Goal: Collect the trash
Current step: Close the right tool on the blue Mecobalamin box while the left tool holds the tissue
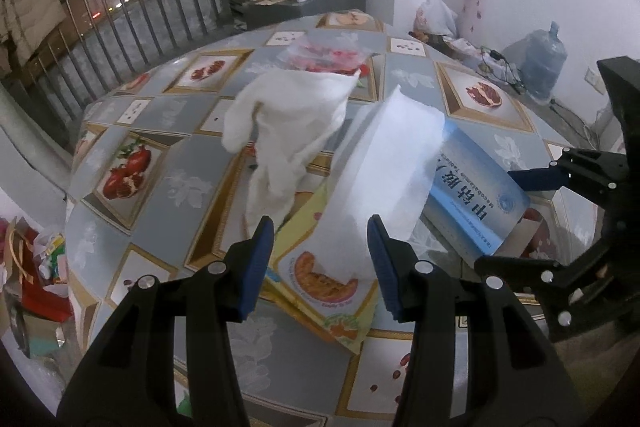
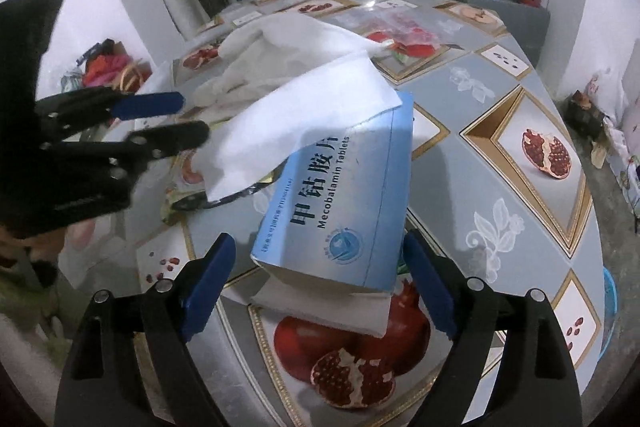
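A round table (image 2: 500,115) with a pomegranate-print cover holds a blue tablet box (image 2: 344,195), its end between the wide-open, empty right gripper (image 2: 320,287), while the half-open left gripper (image 1: 320,263) straddles white tissue (image 1: 384,171) without visibly pinching it.

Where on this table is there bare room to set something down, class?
Free: the cloth right of the blue box, and the near-left edge beside the white tissues. Crowded: the middle, with tissues, box, yellow wrapper and plastic bag.
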